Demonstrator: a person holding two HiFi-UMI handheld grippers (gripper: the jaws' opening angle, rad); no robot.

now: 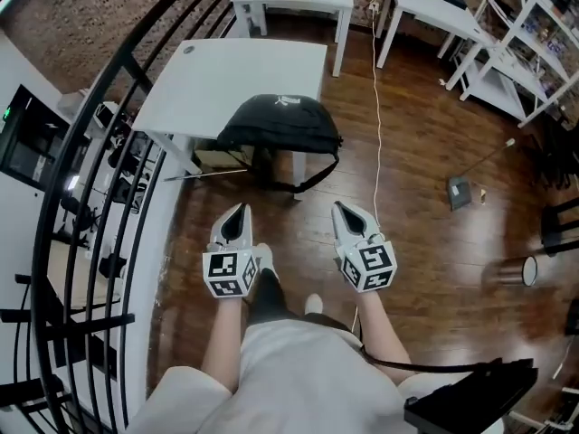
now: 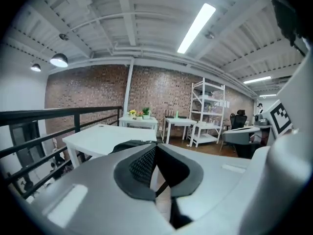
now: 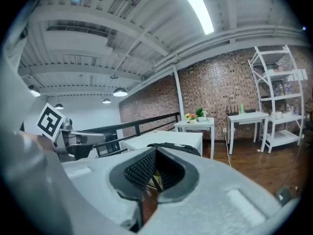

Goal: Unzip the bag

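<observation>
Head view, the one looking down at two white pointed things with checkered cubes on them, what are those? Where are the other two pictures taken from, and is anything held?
Those are two handheld grippers, one in each of the person's hands: the left gripper and the right gripper. The patterned cubes are part of them. The head view comes from a camera on the person's head, looking down at the wooden floor. The other two pictures come from a camera riding on each gripper, looking along its own jaws. Ahead stands a white table with a black bag at its near edge, a strap hanging down. Both pairs of jaws are closed with nothing between them; the bag is not touched.
</observation>
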